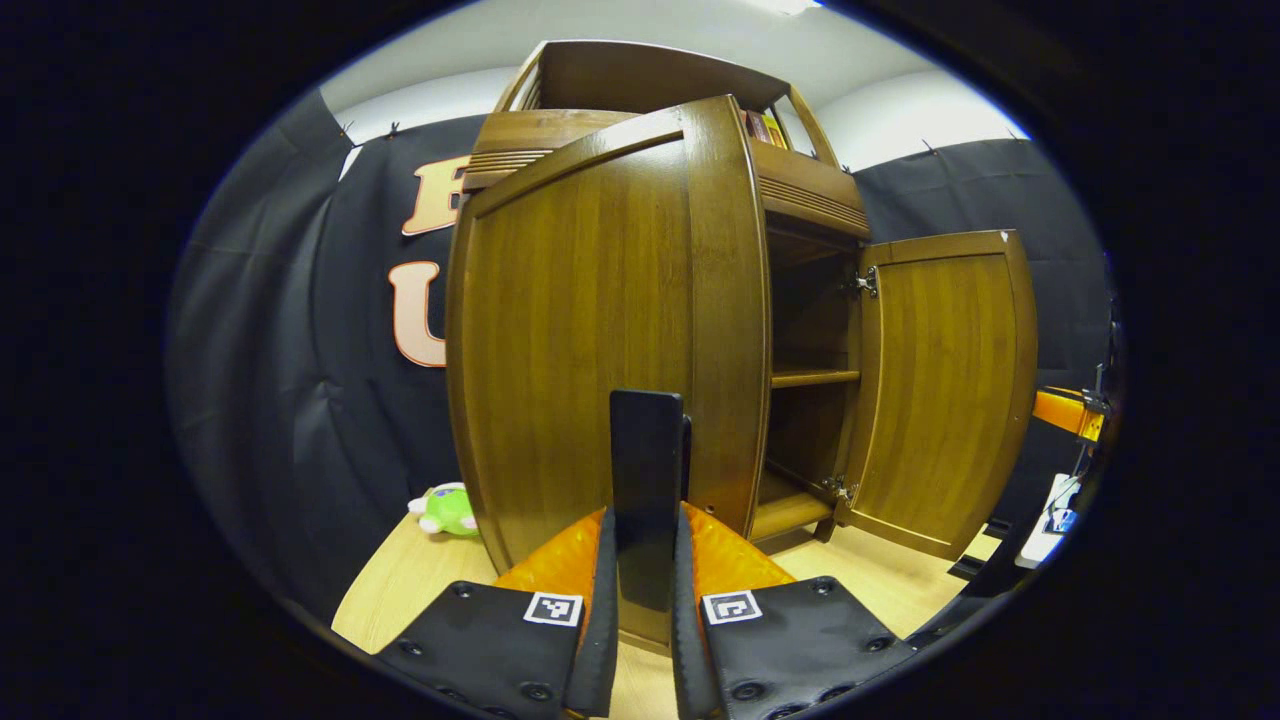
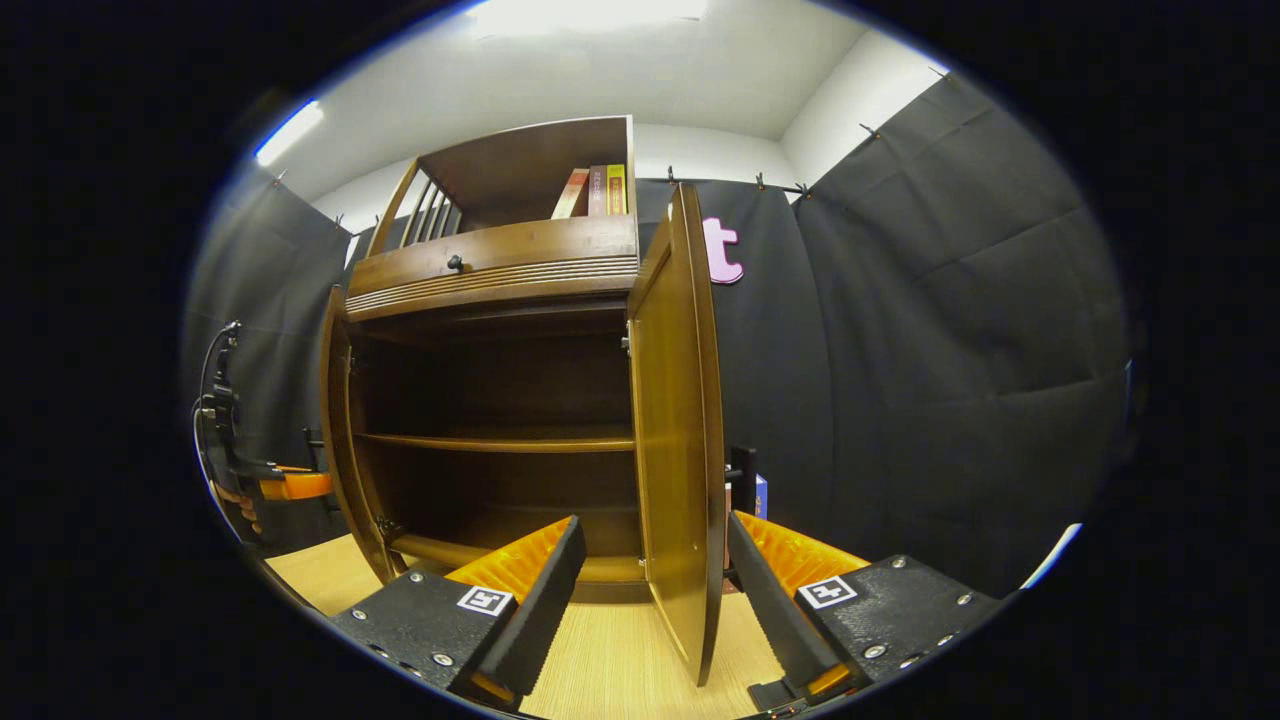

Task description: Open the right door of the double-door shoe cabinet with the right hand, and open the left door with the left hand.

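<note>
Shoe cabinet (image 2: 490,270): brown wood with a glossy finish and vertical grain, standing on a pale wood-look floor (image 2: 620,660) against black cloth walls. It has a ribbed band under a drawer with a small dark knob (image 2: 455,263), and an open upper shelf with slatted sides holding a few upright books (image 2: 598,190). Both doors stand open. Left door (image 1: 600,330): a broad panel with a raised, slanted top rail, swung out toward the camera in the left gripper view. Its flat, dark, upright handle (image 1: 647,480) sits between the fingers of the left hand-held gripper (image 1: 645,600), which are drawn in narrow and pressing on it from both sides. Right door (image 2: 675,430): seen nearly edge-on in the right gripper view, thin and slightly bowed, with a metal hinge on its inner side. The right hand-held gripper (image 2: 650,580) is spread wide, one finger on each side of the door's lower edge; I cannot tell whether either touches it. The cabinet interior is dark, with one horizontal shelf (image 2: 495,442) across the middle. A small green plush toy (image 1: 445,508) lies on the floor beside the cabinet's left side.
</note>
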